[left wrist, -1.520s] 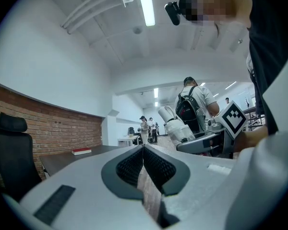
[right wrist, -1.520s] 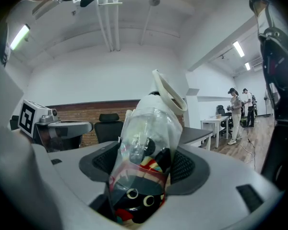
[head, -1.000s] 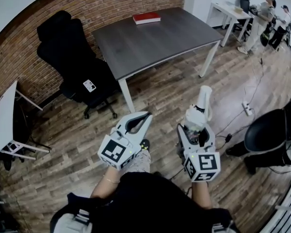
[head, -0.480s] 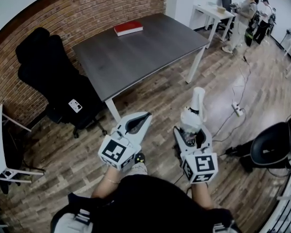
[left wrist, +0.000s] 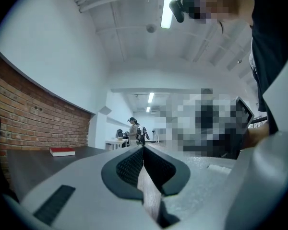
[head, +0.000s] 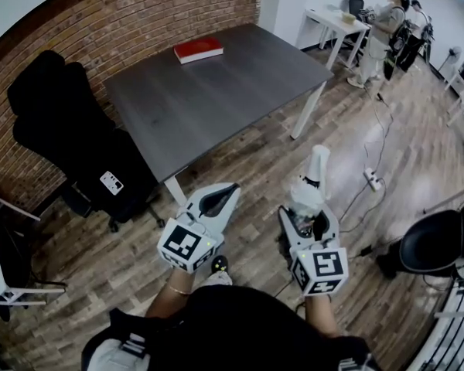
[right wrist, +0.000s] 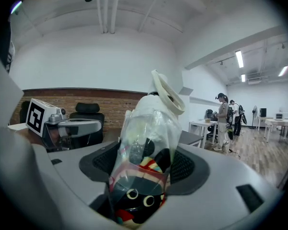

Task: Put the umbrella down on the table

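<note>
Wooden plank flooring [head: 271, 161] fills the room, and a red brick wall [head: 131, 10] runs along the far side of the dark grey table [head: 216, 91], which stands on white legs. Left of the table, close against its edge, is a black office chair [head: 54, 130]. Beyond the table's right end is a white desk [head: 332, 18] with two people [head: 387, 22] standing beside it. Well right of the table, at the edge of the head view, sits another dark chair [head: 437, 242]. The person stands short of the table's near corner, both grippers held out over the floor and clear of the tabletop. The left gripper [head: 230, 188] points toward that corner. Its view shows the left gripper [left wrist: 143, 150] with pads meeting at the tips and nothing between them. The right gripper [head: 305, 212], further right of the table, is clamped round the lower part of the umbrella [head: 315, 172]. The umbrella is folded and stands tilted up out of the jaws, in the air and not on the table. In the right gripper view the umbrella [right wrist: 144, 147] shows a clear plastic sleeve over a colourful print, with a white handle at its far end. A red book [head: 199, 49] lies on the table's far end. A white power strip [head: 371, 178] lies on the floor right of the table.
</note>
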Tool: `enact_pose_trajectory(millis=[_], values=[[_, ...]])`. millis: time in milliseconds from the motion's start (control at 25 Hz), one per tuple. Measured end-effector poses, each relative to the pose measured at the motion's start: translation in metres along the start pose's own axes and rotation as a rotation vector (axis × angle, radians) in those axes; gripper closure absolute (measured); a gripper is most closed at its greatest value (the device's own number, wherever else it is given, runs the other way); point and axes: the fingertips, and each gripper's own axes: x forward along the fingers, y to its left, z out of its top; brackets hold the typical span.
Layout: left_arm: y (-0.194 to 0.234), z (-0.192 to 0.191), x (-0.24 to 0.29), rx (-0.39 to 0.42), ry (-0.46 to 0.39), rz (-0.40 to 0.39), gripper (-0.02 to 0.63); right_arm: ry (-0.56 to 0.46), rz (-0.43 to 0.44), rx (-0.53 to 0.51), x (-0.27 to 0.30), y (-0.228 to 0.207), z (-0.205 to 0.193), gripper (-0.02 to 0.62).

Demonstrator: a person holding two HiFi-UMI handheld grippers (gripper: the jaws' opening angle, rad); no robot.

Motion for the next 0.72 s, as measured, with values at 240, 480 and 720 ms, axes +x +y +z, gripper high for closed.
enact_pose_trajectory(millis=[240, 480, 720], values=[[0.036, -0.008, 0.009, -0.024, -0.001, -0.008, 0.601, 0.031, -0.020, 0.003, 0.031, 0.002, 0.004, 0.296], [0.063, -0.017, 0.014, -0.049, -0.010, -0.005, 0.601, 0.051, -0.025, -0.005, 0.058, 0.004, 0.005, 0.296], [0.091, -0.024, 0.014, -0.071, -0.006, 0.008, 0.601, 0.067, -0.023, -0.006, 0.082, 0.011, 0.008, 0.296]])
